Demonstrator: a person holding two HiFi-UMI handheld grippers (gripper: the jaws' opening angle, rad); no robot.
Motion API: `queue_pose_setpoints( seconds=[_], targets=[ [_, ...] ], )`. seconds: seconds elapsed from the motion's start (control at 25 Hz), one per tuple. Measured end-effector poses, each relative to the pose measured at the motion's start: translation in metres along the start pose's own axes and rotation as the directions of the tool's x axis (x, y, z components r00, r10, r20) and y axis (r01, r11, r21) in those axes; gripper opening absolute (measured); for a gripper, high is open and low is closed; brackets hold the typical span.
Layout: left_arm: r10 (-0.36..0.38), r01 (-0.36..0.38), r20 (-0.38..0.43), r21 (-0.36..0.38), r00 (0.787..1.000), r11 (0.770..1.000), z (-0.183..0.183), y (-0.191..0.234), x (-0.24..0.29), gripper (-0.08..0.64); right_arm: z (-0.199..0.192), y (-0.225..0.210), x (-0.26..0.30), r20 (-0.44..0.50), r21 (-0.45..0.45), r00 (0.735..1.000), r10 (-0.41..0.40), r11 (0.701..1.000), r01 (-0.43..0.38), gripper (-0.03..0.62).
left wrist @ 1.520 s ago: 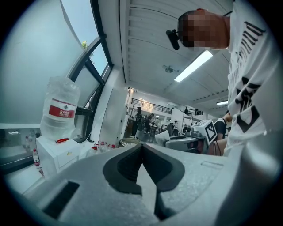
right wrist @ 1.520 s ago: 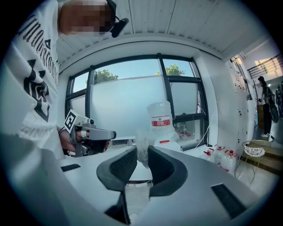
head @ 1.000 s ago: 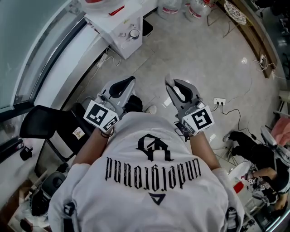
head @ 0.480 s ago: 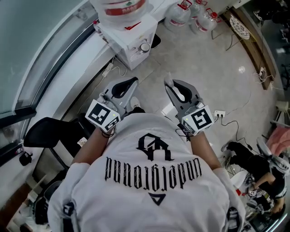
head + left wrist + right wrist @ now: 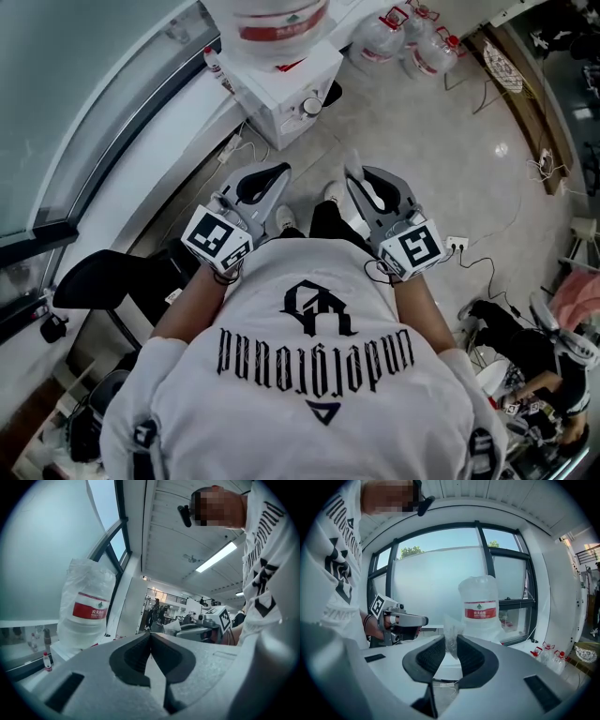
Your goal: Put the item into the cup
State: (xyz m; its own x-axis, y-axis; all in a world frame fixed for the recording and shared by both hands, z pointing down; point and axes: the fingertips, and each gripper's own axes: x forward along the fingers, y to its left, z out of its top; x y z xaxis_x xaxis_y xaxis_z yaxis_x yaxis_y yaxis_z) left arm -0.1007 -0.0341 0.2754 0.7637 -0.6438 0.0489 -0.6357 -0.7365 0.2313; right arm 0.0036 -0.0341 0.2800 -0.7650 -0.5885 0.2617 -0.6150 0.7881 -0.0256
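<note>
My right gripper (image 5: 451, 643) is shut on a small crumpled clear plastic packet (image 5: 452, 634) that sticks up between the pads. In the head view the packet shows as a pale scrap (image 5: 351, 167) at the tip of the right gripper (image 5: 356, 176). My left gripper (image 5: 150, 635) is shut with nothing between its jaws, and is held level beside the right one (image 5: 272, 172). A small round white cup-like thing (image 5: 309, 106) sits on the white water-dispenser cabinet (image 5: 281, 80) ahead of both grippers. Both grippers are in front of the person's chest, apart from the cabinet.
A large water bottle (image 5: 480, 605) with a red label stands on the dispenser by the window. Spare bottles (image 5: 412, 42) stand on the floor behind it. A black chair (image 5: 103, 281) is at the left. Cables and a power strip (image 5: 457, 245) lie on the floor at the right.
The dispenser and its bottle have come closer and lower in the head view as the person steps toward them. Both grippers keep the same pose and grip.
</note>
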Motion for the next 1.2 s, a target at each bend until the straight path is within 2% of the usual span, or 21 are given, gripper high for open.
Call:
queue_pose_setpoints(
  seconds=[0.32,0.56,1.2],
  targets=[
    [0.051,-0.051,-0.003,0.004,0.999,0.999,-0.002,0.017,-0.001,0.015,-0.008,-0.012,0.028,-0.011,-0.003,0.999,0.052,0.999,-0.052,0.08],
    [0.077,-0.077,-0.034,-0.015,0.996,0.997,-0.011,0.034,0.01,0.015,-0.006,-0.027,0.049,-0.015,-0.002,0.996,0.086,0.996,-0.086,0.08],
    [0.07,-0.07,-0.086,0.003,0.994,0.998,-0.032,0.064,0.103,0.015,-0.035,-0.106,0.067,-0.066,0.046,0.991,0.119,0.992,-0.116,0.08]
  ],
)
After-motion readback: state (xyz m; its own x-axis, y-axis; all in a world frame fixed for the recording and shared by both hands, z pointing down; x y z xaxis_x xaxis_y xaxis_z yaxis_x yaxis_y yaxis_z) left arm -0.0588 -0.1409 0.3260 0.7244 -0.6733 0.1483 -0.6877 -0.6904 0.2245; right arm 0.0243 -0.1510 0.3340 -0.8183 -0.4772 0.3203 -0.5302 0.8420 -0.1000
